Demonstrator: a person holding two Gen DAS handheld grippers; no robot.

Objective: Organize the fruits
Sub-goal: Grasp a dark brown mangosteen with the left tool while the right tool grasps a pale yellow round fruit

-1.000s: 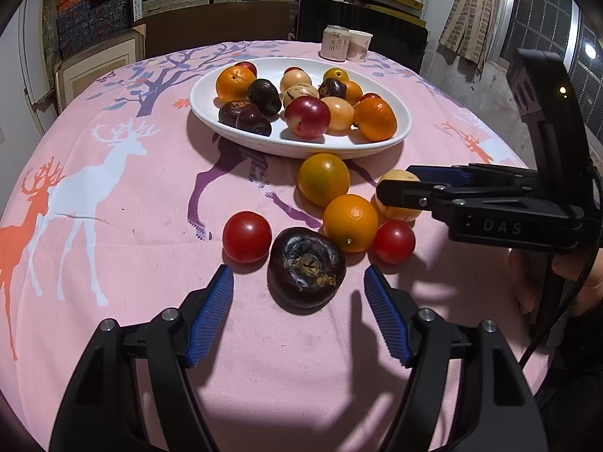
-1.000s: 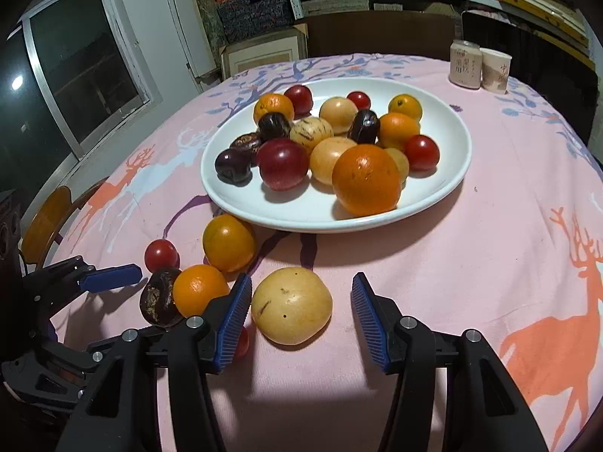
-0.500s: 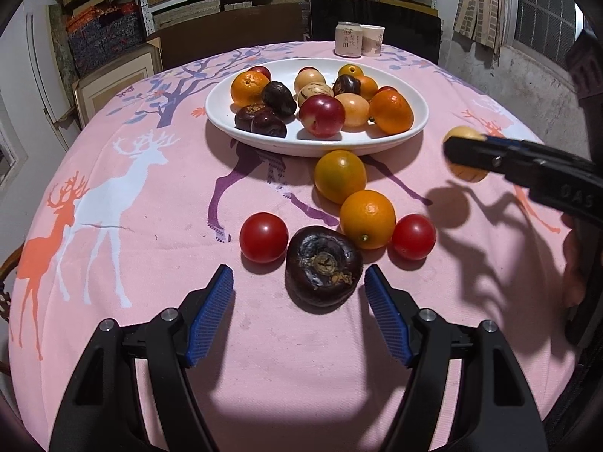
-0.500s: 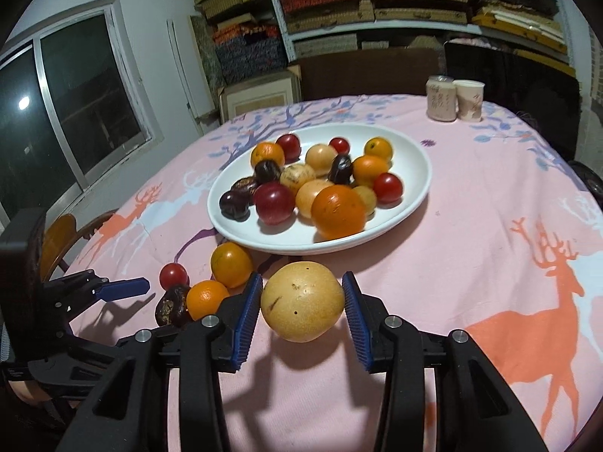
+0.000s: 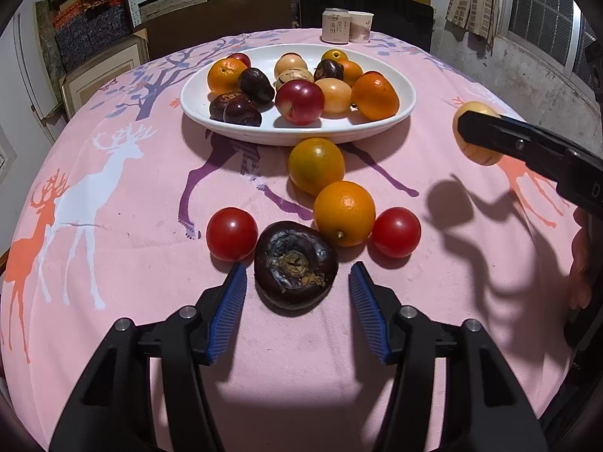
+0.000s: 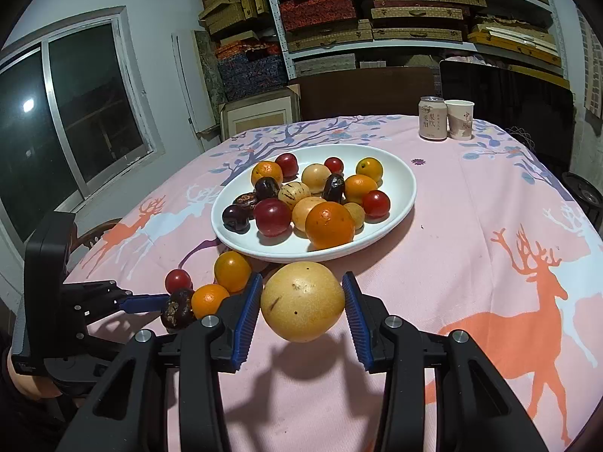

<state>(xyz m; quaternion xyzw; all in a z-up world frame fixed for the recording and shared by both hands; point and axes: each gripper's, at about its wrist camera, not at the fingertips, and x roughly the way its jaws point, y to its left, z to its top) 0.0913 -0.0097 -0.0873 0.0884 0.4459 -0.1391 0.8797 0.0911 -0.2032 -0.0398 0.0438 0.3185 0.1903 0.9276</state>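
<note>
A dark wrinkled fruit [image 5: 296, 269] lies on the pink cloth between the blue pads of my left gripper [image 5: 297, 267]. Its jaws are closing, with a thin gap still on each side. Beside that fruit lie two red tomatoes [image 5: 231, 233] [image 5: 395, 231], an orange [image 5: 345, 213] and a yellow-orange fruit [image 5: 316, 165]. My right gripper [image 6: 302, 277] is shut on a round yellow fruit [image 6: 301, 301], held above the cloth just in front of the white plate [image 6: 407, 188]. The plate holds several fruits. The left wrist view shows this yellow fruit [image 5: 480, 154] at the right.
A drink can [image 6: 432, 118] and a paper cup [image 6: 459, 124] stand at the table's far edge. Dark chairs and full shelves are behind the table, with a window to the left. A person's hand [image 5: 580, 260] shows at the right edge.
The right gripper closed on the yellow fruit and lifted it off the cloth, tilting upward. The left gripper's jaws narrowed around the dark fruit.
</note>
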